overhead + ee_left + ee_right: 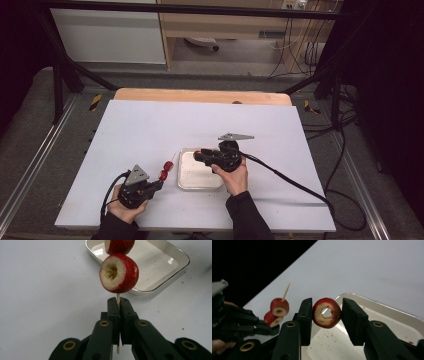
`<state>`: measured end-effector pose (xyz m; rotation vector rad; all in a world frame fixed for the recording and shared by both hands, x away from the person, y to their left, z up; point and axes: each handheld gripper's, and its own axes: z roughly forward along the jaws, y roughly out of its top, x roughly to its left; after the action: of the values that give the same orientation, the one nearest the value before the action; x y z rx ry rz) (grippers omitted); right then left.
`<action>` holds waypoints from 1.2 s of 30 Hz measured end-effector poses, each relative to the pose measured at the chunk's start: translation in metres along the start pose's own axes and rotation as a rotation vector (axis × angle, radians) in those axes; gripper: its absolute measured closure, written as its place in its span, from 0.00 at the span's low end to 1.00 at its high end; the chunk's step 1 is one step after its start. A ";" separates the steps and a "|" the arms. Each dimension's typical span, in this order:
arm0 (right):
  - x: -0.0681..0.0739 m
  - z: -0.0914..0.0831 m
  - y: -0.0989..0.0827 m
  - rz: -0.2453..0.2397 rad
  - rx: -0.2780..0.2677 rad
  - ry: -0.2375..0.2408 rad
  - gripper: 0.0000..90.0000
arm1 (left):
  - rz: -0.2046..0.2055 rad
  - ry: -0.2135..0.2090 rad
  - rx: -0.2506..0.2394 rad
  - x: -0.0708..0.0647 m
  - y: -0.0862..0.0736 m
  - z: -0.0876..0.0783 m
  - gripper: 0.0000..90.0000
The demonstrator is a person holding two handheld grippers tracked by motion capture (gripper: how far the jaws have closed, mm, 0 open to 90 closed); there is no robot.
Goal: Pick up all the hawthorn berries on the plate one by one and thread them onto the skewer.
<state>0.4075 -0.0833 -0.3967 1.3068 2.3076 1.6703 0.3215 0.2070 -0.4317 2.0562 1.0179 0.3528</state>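
Left gripper [118, 302], clamped on a thin skewer [118, 298] bearing two cored fruits [119, 273], sits at the tray's [186, 184] 9 o'clock. Right gripper [326, 312] pinches a third fruit [326, 312] over the tray. Light, soft, bruisable: grip its skin sides gently, hole clear.

Tabletop [150, 125]: far half and left side bare, wide passage there. Near centre, white tray [186, 180] sits flat between the two tools; low rim, passable above. Left tool [159, 185] holds a skewer [167, 167] with two fruit pieces angled toward the tray, narrowing the gap to the right tool [199, 154].
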 end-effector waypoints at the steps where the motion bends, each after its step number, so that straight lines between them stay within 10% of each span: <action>1: 0.000 0.000 -0.002 0.010 -0.023 0.007 0.69 | -0.005 0.001 0.001 -0.003 0.000 0.001 0.98; 13: -0.002 0.001 -0.014 0.098 -0.246 0.050 0.69 | -0.054 -0.024 -0.008 -0.025 0.010 0.011 0.98; 36: -0.003 0.003 -0.013 0.121 -0.376 0.063 0.69 | -0.111 -0.072 -0.010 -0.041 0.025 0.028 0.98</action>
<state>0.4029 -0.0837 -0.4090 1.3459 1.8447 2.0793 0.3243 0.1516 -0.4264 1.9790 1.0791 0.2248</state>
